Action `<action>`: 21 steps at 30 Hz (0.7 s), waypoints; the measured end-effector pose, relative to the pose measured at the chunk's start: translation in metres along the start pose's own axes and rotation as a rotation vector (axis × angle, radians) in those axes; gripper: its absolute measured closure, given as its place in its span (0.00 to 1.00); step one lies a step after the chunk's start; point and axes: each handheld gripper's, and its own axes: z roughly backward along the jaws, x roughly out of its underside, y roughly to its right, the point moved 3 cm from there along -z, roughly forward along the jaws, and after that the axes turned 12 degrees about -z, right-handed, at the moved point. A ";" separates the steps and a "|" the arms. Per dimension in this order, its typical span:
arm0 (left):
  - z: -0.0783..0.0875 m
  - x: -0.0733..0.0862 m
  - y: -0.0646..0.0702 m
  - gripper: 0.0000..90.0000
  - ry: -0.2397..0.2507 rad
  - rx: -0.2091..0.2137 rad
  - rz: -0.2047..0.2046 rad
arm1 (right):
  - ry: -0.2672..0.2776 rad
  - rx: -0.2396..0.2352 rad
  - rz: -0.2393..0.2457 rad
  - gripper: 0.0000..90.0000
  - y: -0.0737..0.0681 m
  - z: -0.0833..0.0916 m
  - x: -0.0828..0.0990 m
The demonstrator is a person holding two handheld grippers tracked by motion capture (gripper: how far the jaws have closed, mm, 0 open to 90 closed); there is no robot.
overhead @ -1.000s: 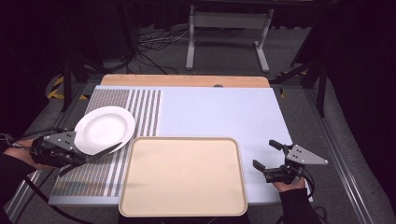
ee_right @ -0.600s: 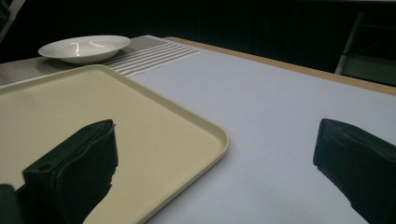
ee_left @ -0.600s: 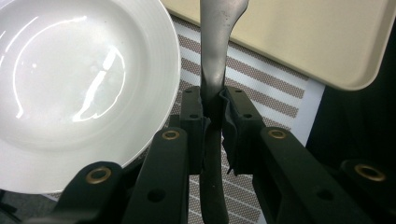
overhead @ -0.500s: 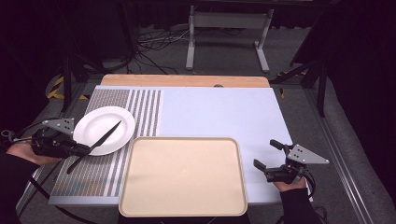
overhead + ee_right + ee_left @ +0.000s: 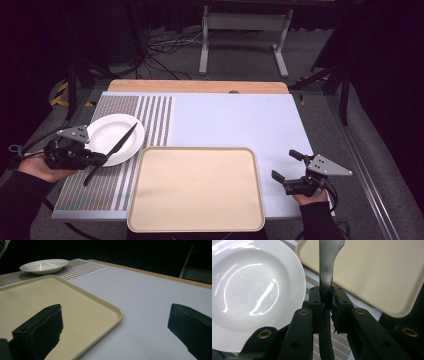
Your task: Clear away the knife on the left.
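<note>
At table's left edge — left gripper (image 5: 95, 160) clamped on a black knife (image 5: 112, 152), its blade over the white plate (image 5: 107, 131). Right gripper (image 5: 285, 167), jaws wide, empty — beside the beige tray (image 5: 195, 220).

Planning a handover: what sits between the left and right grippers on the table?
In the high view the beige tray lies between the left gripper, shut on a black knife, and the open right gripper. The tray is bare.

Left gripper (image 5: 95, 160) clamped tight, held at table's left edge; right gripper (image 5: 286, 167) spread wide, low, near right.
</note>
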 end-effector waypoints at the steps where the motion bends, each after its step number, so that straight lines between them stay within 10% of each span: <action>1: -0.001 -0.003 0.002 0.89 0.004 -0.004 -0.002 | 0.000 0.001 0.001 0.01 0.000 0.000 0.000; 21: -0.031 -0.047 0.038 0.89 -0.001 0.067 0.023 | 0.003 0.000 0.005 0.01 -0.001 0.001 -0.001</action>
